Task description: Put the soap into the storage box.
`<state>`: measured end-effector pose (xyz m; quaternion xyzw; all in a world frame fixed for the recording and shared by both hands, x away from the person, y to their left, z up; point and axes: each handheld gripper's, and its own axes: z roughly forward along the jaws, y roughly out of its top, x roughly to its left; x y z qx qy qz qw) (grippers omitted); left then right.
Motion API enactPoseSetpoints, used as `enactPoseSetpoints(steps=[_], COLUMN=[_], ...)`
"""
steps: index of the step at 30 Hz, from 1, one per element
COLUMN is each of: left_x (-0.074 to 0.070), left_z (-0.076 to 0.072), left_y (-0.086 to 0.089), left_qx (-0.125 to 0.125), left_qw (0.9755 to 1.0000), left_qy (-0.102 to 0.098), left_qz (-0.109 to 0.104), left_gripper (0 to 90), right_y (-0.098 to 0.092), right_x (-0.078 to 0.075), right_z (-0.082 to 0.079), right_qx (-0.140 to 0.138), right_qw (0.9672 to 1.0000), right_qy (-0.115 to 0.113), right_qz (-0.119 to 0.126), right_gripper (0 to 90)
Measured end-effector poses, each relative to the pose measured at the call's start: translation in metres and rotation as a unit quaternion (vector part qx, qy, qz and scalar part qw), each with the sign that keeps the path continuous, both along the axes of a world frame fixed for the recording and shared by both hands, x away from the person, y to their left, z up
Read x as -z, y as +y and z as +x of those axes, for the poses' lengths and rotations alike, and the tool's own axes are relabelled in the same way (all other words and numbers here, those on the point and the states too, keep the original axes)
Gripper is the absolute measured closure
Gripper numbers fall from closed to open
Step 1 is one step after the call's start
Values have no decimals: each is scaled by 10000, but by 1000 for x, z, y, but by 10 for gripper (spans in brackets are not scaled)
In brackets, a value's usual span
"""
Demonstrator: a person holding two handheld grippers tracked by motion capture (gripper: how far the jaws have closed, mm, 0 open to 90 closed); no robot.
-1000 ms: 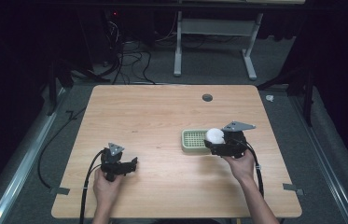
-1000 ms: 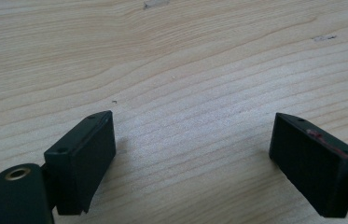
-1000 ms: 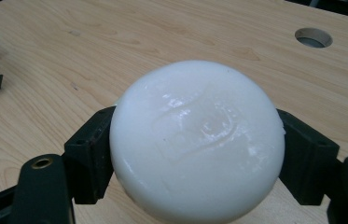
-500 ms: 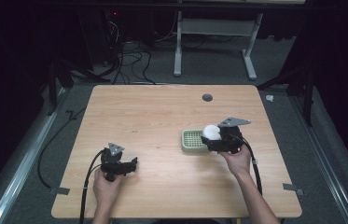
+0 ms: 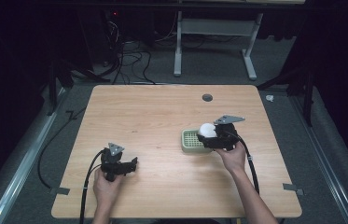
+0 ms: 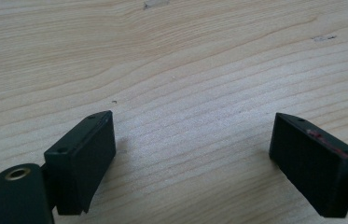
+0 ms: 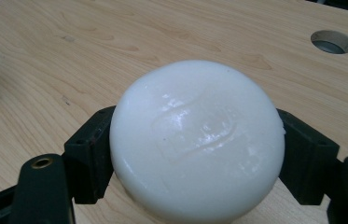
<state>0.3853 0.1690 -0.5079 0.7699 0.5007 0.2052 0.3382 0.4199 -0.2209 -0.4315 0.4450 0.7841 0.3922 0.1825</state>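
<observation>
— While the right gripper (image 5: pixel 207 134) hangs over the desk (image 5: pixel 162 112) toward its right edge, what is it pinching?

— A round white soap bar (image 7: pixel 197 140). Its two black jaws press against the bar's opposite sides, spread only as far as the bar is wide. In the right gripper view the soap sits flat between them, with a faint stamped mark on its glossy top.

— Where does that put the soap over the desk?

— In the high view the soap bar (image 5: pixel 206 129) is at the right end of a pale green slatted soap dish (image 5: pixel 192 140), which lies right of the desk's middle. I cannot tell whether the bar touches the dish or is held just above it.

— And the left gripper (image 5: pixel 132 164)?

— It rests near the front edge, toward the front left corner, well apart from the dish. In the left gripper view its jaws stand wide apart with bare wood between them, gripping nothing.

— Anything else on the desk?

— A round cable hole (image 5: pixel 207 97) near the far edge.
</observation>
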Motion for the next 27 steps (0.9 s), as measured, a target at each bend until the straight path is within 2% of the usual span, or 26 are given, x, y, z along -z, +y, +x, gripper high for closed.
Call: enactPoseSetpoints(steps=[27], left_x=[0], left_z=[0], left_y=[0], left_qx=[4], left_qw=[10000], left_qy=[2], left_qz=[2], left_gripper=[149], right_y=[11], right_x=[25], right_z=[19], right_qx=[82], right_qw=[9995], right_qy=[274], right_qz=[-127], right_gripper=[244])
